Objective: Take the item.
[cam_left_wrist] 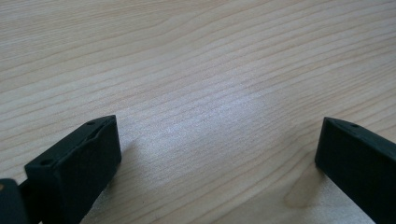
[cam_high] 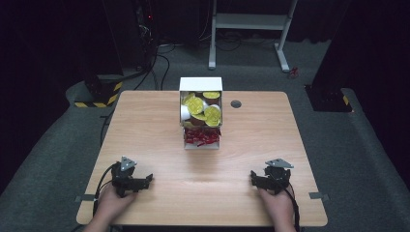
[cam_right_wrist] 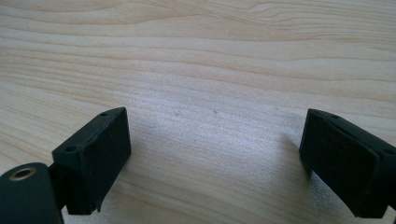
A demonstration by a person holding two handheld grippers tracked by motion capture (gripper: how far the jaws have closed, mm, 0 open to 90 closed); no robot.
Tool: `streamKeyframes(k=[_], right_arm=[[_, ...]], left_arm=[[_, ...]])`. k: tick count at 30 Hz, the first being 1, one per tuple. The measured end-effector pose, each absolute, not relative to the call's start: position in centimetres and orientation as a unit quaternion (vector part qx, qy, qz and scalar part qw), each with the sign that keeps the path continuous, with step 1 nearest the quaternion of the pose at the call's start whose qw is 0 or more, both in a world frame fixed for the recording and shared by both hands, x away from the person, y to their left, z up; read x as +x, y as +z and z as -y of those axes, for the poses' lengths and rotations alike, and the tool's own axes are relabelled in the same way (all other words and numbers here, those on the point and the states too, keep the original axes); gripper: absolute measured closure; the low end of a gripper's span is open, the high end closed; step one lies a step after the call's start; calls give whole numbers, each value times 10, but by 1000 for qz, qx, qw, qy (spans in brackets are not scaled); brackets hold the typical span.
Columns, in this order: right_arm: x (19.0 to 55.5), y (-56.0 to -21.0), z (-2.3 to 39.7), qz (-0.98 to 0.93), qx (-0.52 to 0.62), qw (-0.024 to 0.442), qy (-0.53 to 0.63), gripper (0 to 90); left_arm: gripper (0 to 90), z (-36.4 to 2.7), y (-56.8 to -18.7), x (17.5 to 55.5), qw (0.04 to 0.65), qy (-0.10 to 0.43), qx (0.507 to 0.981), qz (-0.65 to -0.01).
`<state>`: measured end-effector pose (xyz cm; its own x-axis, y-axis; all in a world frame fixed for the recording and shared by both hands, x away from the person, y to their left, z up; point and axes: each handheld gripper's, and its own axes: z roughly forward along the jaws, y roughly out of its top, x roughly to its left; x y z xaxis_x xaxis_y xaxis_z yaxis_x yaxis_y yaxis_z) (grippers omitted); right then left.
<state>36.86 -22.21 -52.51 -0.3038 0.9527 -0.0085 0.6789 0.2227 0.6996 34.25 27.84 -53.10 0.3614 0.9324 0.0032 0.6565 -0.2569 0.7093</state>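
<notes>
Left tongs point(cam_high: 145, 181): in my left hand point(cam_high: 112, 202), lower left of the high view, jaws wide apart and holding nothing, low over bare counter point(cam_high: 159, 159).
Right tongs point(cam_high: 255, 178): in my right hand point(cam_high: 276, 203), lower right, likewise wide apart and holding nothing.
Box point(cam_high: 200, 112): a white two-part box at upper centre, well apart from both tongs; yellow-lidded cups point(cam_high: 212, 116) heaped in the far part, small red packets point(cam_high: 201, 137) in the near one.
Risk, reach: I judge a long reach could clip the near wall and shove the box.
Risk, cups: heaped loosely; a careless nip could tumble neighbours out.
Risk, packets: thin and jumbled; I might catch several or none.
</notes>
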Motion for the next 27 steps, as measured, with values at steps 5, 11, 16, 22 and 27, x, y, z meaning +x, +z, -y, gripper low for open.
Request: streamKeyframes(k=[5,11,16,22,27], right_arm=[[369,-525,222,-749,544,227,303,87],[369,-525,222,-749,544,227,303,87],[368,-525,223,-750,543,228,302,89],[368,-525,223,-750,543,228,302,89],[368,-525,223,-749,543,228,304,101]], left_arm=[[6,-278,-531,342,316,218,762,-521],[5,-278,-531,343,316,218,762,-521],[6,-278,-531,343,316,218,762,-521],[6,-278,-531,343,316,218,762,-521],[6,-278,-531,343,316,218,762,-521]])
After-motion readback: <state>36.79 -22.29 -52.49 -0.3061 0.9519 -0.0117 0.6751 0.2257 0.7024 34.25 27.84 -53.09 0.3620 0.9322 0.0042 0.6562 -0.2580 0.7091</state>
